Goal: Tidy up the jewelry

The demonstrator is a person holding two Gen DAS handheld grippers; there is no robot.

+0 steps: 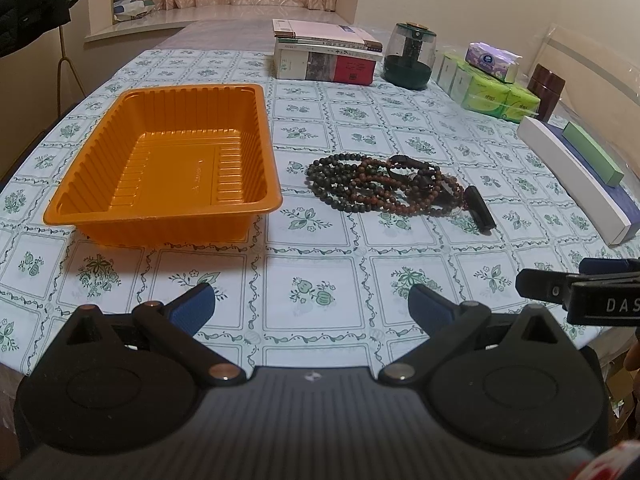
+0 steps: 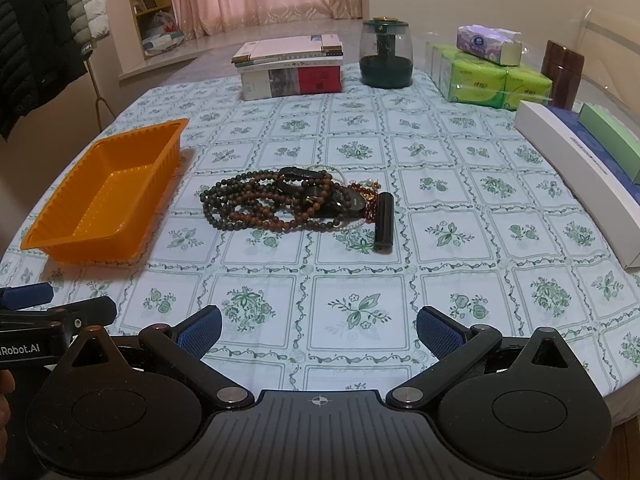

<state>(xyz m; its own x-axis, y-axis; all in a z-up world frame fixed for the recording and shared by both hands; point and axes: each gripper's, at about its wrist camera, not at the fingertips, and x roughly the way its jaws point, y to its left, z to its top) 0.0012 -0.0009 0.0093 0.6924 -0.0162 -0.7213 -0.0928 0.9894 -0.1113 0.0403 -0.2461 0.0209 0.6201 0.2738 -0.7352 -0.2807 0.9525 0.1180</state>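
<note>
A tangled pile of jewelry (image 1: 384, 188) lies mid-table: dark green and brown bead strings, black bands and a black cylinder (image 1: 482, 214). It also shows in the right wrist view (image 2: 288, 200), with a pearl strand and red beads. An empty orange plastic tray (image 1: 168, 160) stands to its left, also in the right wrist view (image 2: 104, 196). My left gripper (image 1: 310, 306) is open and empty above the table's near part. My right gripper (image 2: 318, 326) is open and empty, short of the pile. Each gripper shows at the other view's edge.
At the back stand a stack of books (image 2: 292, 66), a dark green jar (image 2: 386, 54), tissue packs (image 2: 492, 74) and a brown canister (image 2: 562, 74). Long white, blue and green boxes (image 2: 580, 168) lie along the right edge. Coats (image 2: 40, 20) hang far left.
</note>
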